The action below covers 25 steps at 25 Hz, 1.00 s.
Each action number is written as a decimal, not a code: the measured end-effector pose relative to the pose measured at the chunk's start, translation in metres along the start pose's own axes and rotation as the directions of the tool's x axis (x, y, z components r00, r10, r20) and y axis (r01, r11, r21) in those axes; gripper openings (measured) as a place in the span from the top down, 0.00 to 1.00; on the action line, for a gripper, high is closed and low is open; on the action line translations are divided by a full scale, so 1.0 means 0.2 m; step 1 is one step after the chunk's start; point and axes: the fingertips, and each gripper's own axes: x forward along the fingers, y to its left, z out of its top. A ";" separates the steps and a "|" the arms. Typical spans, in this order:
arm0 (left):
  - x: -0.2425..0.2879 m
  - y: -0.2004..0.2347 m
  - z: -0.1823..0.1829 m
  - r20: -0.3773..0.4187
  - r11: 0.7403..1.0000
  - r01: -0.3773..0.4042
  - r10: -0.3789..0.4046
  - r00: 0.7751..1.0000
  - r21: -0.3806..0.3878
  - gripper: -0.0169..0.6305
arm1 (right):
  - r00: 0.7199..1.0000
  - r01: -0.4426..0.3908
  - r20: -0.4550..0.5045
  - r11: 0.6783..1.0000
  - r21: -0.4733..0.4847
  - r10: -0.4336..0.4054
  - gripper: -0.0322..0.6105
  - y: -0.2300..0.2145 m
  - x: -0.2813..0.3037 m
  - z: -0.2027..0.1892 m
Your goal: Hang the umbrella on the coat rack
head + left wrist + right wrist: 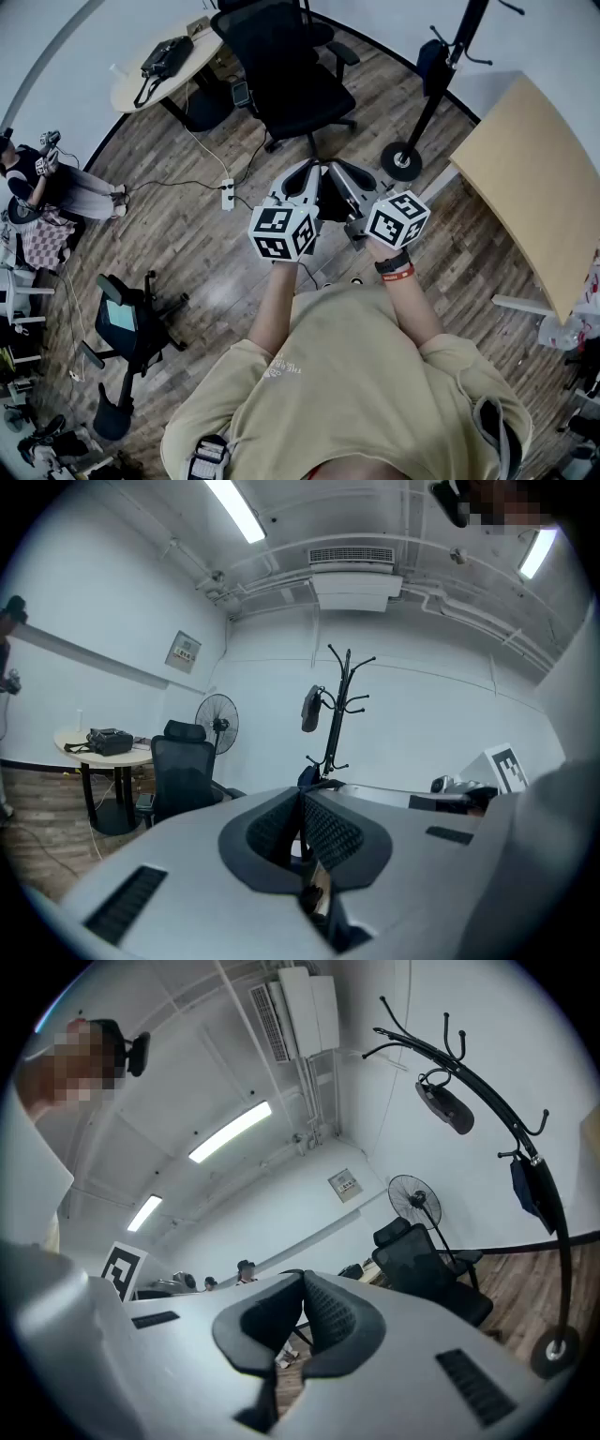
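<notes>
At the centre of the head view, the left gripper and right gripper sit side by side, each with jaws pressed together on nothing. Well apart, at upper right, the coat rack carries what looks like the folded umbrella. Best to hold clear and check its loop sits fully over the hook.

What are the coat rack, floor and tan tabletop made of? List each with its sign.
Coat rack: thin black pole and curved hooks, slight sheen; probably painted metal.
Floor: grey-brown planks with grain; wood or wood-look laminate, unclear which.
Tan tabletop: flat, matte, even colour; likely laminate or plywood.
</notes>
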 end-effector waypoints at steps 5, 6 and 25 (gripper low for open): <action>0.06 -0.06 -0.04 0.009 1.000 0.003 -0.003 1.000 0.025 0.94 | 0.998 0.051 -0.032 0.993 -0.103 -0.055 0.92 -0.08 -0.06 0.01; 0.08 -0.07 -0.05 0.009 1.000 0.002 -0.003 1.000 0.028 0.94 | 0.997 0.062 -0.039 0.990 -0.125 -0.067 0.92 -0.10 -0.07 0.01; 0.54 -0.35 -0.17 -0.039 0.995 0.101 -0.100 0.994 0.014 0.94 | 0.981 0.192 -0.019 0.975 -0.111 -0.195 0.92 -0.56 -0.28 0.13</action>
